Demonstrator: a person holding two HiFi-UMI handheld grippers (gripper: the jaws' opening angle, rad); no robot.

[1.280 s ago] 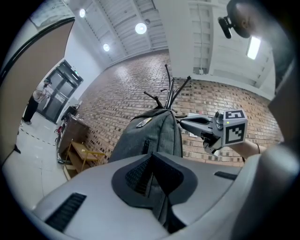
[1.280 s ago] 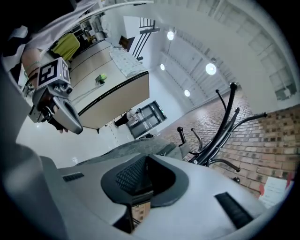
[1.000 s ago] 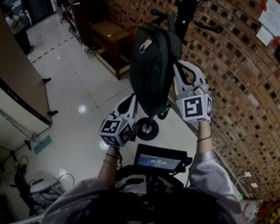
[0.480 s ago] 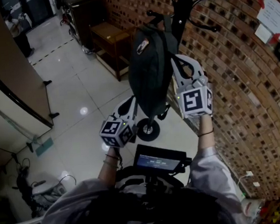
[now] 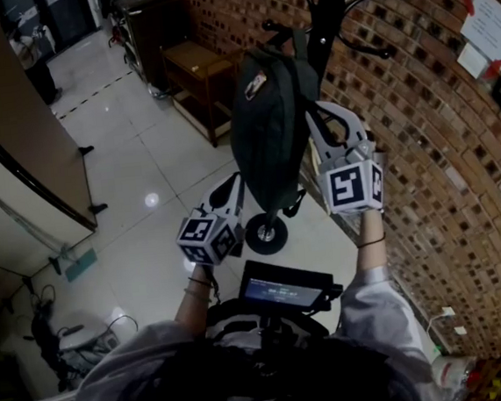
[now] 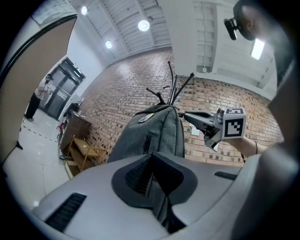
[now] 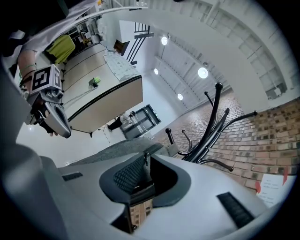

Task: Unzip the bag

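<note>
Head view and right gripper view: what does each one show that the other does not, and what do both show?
Only the head view: the wooden table, a lit screen and the marker cube of the right gripper. Only the right gripper view: ceiling lights, and a zipper pull pinched between its own jaws. Both: the bag, the coat rack, the brick wall and the left gripper.

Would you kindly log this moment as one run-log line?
bag hangs on coat rack | left gripper shut on bag | right gripper shut on zipper pull
</note>
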